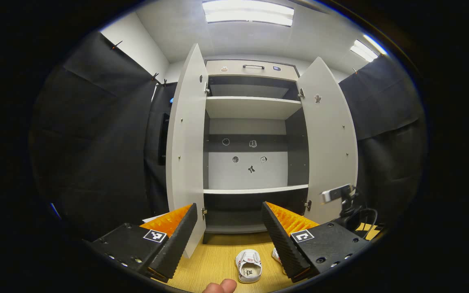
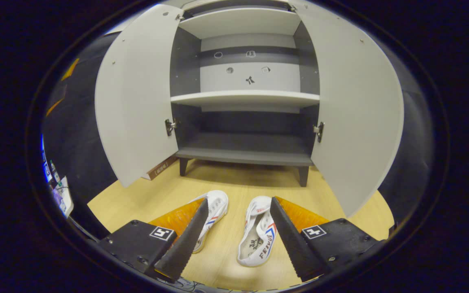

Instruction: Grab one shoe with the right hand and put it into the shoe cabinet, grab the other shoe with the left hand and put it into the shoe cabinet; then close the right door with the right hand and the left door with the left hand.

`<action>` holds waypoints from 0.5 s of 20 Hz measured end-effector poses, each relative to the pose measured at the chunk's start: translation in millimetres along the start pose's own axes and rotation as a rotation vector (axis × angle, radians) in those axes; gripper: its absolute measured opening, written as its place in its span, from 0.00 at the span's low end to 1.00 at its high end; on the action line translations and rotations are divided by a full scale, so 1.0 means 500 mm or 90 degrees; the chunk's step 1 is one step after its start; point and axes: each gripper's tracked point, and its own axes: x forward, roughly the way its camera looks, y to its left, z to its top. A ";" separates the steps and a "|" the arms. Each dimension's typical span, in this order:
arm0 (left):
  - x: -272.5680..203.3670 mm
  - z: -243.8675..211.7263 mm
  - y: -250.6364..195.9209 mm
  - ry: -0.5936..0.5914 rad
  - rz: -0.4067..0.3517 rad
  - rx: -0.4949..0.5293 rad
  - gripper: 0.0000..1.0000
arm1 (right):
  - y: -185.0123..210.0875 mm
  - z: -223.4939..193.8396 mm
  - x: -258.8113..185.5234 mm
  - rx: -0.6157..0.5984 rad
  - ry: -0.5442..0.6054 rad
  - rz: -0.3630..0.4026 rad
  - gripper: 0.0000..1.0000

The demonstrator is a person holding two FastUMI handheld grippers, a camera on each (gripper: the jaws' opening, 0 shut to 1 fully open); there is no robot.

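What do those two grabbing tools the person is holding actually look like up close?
Both look alike. The left gripper has two black wedge-shaped fingers with ribbed inner faces and bright orange backs, mounted on flat black blocks with small screws. Each block carries a square black-and-white marker. The right gripper has the same black fingers, orange backs and markers.

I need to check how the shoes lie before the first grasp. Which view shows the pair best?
The right gripper view: both white shoes lie side by side on the wood floor, between that gripper's open jaws. The left gripper view shows one shoe whole, the other mostly hidden behind a finger.
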 end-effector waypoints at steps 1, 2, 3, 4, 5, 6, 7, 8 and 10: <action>0.001 -0.003 0.003 0.000 0.001 0.003 0.95 | 0.003 -0.018 0.017 0.005 0.017 0.005 0.99; 0.001 -0.007 0.007 0.001 0.004 0.005 0.95 | 0.005 -0.034 0.030 0.010 0.031 0.008 0.99; 0.003 -0.012 0.011 0.003 0.006 0.005 0.95 | 0.007 -0.046 0.042 0.015 0.041 0.013 0.96; 0.006 -0.018 0.016 0.006 0.008 0.005 0.95 | 0.005 -0.058 0.057 0.016 0.053 0.014 0.95; 0.009 -0.024 0.020 0.011 0.012 0.004 0.95 | 0.001 -0.071 0.070 0.015 0.065 0.011 0.91; 0.011 -0.034 0.025 0.018 0.015 0.002 0.95 | 0.001 -0.084 0.082 0.014 0.078 0.009 0.89; 0.013 -0.043 0.031 0.024 0.018 0.001 0.95 | -0.003 -0.096 0.095 0.018 0.091 0.005 0.87; 0.014 -0.049 0.037 0.030 0.022 -0.001 0.95 | -0.006 -0.106 0.111 0.025 0.100 0.004 0.85; 0.019 -0.059 0.048 0.038 0.030 -0.006 0.95 | -0.013 -0.129 0.134 0.040 0.123 0.001 0.84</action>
